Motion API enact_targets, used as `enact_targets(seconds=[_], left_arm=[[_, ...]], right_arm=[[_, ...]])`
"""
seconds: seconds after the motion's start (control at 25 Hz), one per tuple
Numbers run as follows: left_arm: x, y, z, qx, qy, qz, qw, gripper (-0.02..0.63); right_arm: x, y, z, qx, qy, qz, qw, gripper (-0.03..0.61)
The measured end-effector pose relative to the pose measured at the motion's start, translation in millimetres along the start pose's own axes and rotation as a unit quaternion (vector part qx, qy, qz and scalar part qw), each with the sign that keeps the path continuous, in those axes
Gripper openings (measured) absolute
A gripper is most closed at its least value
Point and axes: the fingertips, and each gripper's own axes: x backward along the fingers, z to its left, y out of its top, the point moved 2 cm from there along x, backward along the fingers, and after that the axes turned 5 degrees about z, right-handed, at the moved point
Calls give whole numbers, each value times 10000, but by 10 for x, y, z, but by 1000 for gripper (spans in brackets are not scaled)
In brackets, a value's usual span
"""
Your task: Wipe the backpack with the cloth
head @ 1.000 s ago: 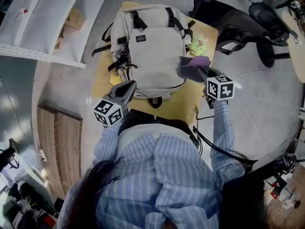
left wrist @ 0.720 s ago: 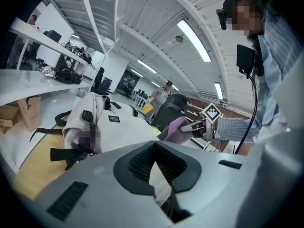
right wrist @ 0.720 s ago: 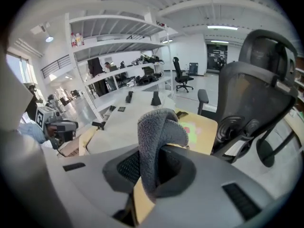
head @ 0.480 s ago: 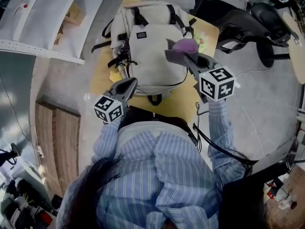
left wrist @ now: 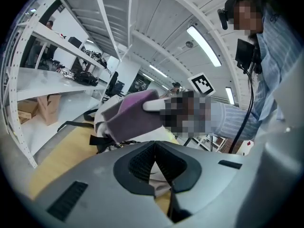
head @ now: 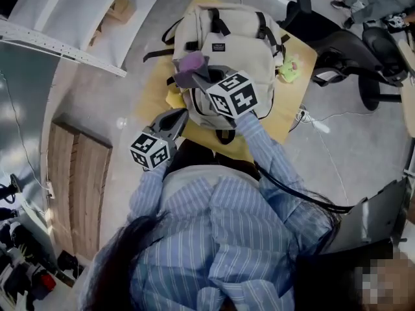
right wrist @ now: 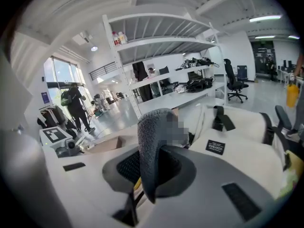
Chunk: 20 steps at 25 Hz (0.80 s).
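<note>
Right hand-held gripper (head: 198, 78) — cloth (head: 191, 63) at backpack (head: 243, 44)

Nubby purple cloth (head: 192, 63), matt beige woven-fabric backpack (head: 241, 39), smooth pale wooden table (head: 153, 97).

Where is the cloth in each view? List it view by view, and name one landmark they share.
Head view: cloth above centre, at the left edge of the backpack.
Left gripper view: cloth near centre, purple, with the backpack behind it.
Right gripper view: cloth at centre, clamped in the right gripper.
Shared landmark: the backpack, visible in all three.
</note>
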Motion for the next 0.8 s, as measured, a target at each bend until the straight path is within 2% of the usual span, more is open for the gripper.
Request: enact_targets(seconds=[0.12, 0.28, 0.52, 0.8], left_arm=[[129, -39, 92, 61, 107, 5, 9999, 5], [211, -61, 162, 112, 151, 14, 9998, 5], [72, 14, 147, 91, -67, -10, 9999, 5], [-210, 127, -73, -141, -543, 118, 9984, 5]], right_arm=[[-289, -114, 27, 87, 51, 360, 9993, 41], [-315, -289, -130, 88, -149, 612, 9980, 41], [147, -477, -594, -390, -572, 404, 9968, 41], [944, -854, -1271, -840, -1478, 355, 9848, 41]])
